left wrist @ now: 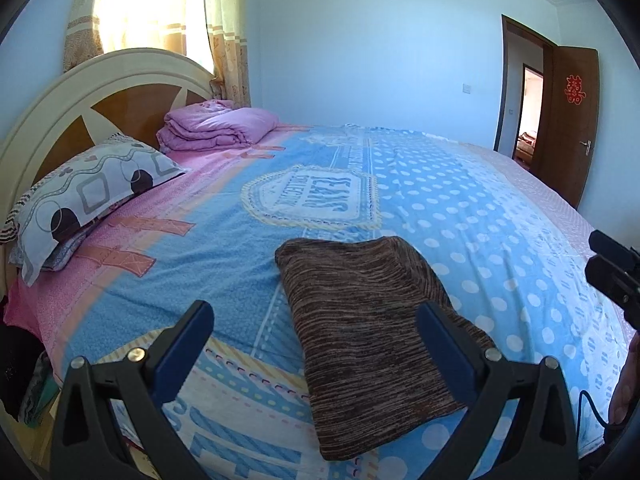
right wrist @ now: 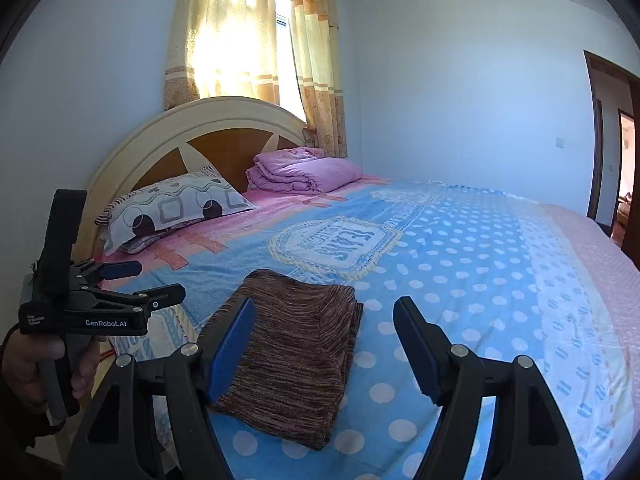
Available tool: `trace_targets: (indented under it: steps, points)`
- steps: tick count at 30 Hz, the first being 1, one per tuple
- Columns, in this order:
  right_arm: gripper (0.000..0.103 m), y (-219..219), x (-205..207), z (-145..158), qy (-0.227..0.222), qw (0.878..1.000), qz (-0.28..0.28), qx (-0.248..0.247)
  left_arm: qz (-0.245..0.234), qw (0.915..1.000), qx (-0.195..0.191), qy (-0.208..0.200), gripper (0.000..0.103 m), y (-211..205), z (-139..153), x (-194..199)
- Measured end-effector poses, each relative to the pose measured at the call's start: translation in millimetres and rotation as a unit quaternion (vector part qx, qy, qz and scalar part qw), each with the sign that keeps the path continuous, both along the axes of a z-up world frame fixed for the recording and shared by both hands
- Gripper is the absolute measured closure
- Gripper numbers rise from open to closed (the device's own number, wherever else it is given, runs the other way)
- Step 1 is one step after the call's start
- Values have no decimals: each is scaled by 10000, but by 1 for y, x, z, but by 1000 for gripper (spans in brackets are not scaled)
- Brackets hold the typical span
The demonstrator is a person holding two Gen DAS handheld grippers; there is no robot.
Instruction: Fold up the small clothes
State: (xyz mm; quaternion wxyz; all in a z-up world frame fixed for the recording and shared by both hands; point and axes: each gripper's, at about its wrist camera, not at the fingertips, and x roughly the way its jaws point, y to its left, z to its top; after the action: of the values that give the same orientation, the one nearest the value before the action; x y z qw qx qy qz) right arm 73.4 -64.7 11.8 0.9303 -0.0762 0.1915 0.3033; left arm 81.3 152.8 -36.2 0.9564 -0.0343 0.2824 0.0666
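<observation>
A brown striped knit garment (left wrist: 372,332) (right wrist: 296,356) lies folded into a neat rectangle near the front edge of the bed. My left gripper (left wrist: 316,312) hovers above its near end with the jaws wide apart and nothing between the blue pads (left wrist: 180,356). In the right wrist view that same left gripper (right wrist: 160,280) shows at the left, held by a hand (right wrist: 36,364). My right gripper (right wrist: 325,306) is open too, raised over the garment's right side, and its pads touch no cloth. Part of it shows at the right edge of the left wrist view (left wrist: 612,268).
The bed is covered by a blue, pink and polka-dot sheet (left wrist: 480,220) (right wrist: 480,280). A patterned pillow (left wrist: 92,188) and a folded purple quilt (left wrist: 216,124) lie by the arched headboard (right wrist: 192,128). A curtained window (right wrist: 248,40) is behind it, and an open brown door (left wrist: 572,120) at the right.
</observation>
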Motion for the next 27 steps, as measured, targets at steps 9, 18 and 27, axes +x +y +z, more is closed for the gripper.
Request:
trace_targets:
  steps: [9, 18, 27]
  points:
    - [30, 6, 0, -10, 143, 9999, 57, -75, 14, 10000, -56, 32, 0, -1, -2, 0]
    - [30, 3, -1, -11, 177, 9998, 32, -43, 16, 10000, -55, 52, 0, -4, -3, -1]
    - [30, 3, 0, -11, 203, 9998, 36, -44, -1, 10000, -54, 61, 0, -4, -4, 0]
